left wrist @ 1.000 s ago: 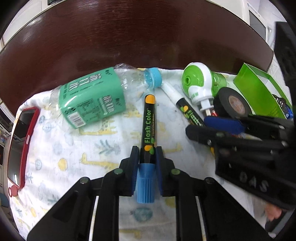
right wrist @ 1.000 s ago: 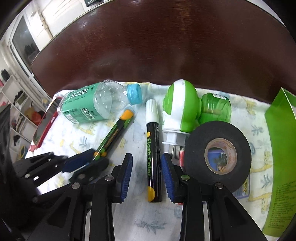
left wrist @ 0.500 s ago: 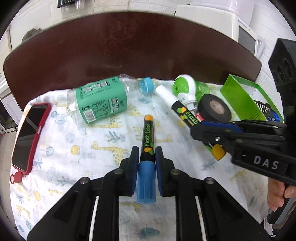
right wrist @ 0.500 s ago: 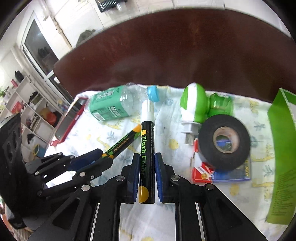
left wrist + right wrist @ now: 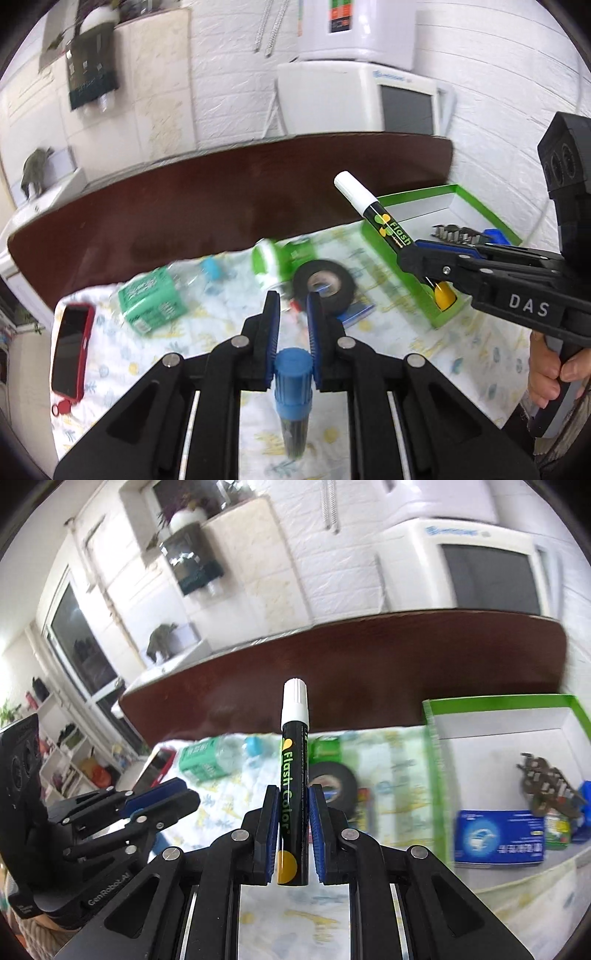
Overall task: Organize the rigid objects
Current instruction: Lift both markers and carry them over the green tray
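Both grippers have come up off the cloth since half a second ago, each with a marker in its grip. Left gripper (image 5: 291, 325): jaws pinched tight on the blue cap of the blue-capped marker (image 5: 293, 391), whose body now hangs down below the fingers instead of pointing forward. Right gripper (image 5: 291, 814): jaws closed on the black barrel of the white-capped marker (image 5: 293, 771), white tip pointing up and away, raised above the patterned cloth (image 5: 391, 753). From the left wrist view, that marker is tilted over the near wall of the green box (image 5: 413, 280). On the cloth lie the tape roll (image 5: 325, 286), the green bottle (image 5: 153, 301) and the green plug-in device (image 5: 277, 258); the red phone (image 5: 70, 349) rests at the cloth's left edge.
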Demonstrator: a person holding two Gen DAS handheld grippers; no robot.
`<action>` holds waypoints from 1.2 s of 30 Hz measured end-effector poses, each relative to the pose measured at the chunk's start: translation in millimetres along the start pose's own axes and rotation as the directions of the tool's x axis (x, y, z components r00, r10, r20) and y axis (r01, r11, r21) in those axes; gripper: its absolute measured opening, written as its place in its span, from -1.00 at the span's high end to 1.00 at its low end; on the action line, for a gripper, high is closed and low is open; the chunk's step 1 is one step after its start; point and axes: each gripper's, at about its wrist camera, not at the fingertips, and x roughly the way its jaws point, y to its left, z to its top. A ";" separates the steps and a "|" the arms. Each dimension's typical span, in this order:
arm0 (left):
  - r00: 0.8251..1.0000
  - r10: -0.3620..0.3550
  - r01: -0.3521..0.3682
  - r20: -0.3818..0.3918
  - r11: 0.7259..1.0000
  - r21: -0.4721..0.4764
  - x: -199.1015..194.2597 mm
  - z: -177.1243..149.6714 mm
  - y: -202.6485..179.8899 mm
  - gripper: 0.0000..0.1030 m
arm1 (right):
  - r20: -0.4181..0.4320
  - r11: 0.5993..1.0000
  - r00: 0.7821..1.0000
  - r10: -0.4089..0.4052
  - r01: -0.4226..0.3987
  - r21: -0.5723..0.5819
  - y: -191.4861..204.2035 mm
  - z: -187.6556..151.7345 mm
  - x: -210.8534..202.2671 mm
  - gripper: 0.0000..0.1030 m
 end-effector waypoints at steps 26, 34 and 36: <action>0.957 -0.015 0.052 -0.289 0.991 0.121 75.5 12.7 -138.2 0.37 | 0.110 0.956 0.986 -0.125 0.090 0.279 -167.6 -16.9 -61.1 0.67; 0.872 -0.070 0.061 -0.485 0.998 -0.035 130.7 -34.9 -131.6 0.49 | 0.120 0.961 0.988 -0.096 0.061 0.268 -166.7 -19.9 -60.8 0.67; 0.875 -0.054 0.053 -0.480 0.998 -0.017 131.7 -33.1 -132.5 0.70 | 0.120 0.960 0.988 -0.099 0.063 0.272 -167.7 -20.7 -61.6 0.67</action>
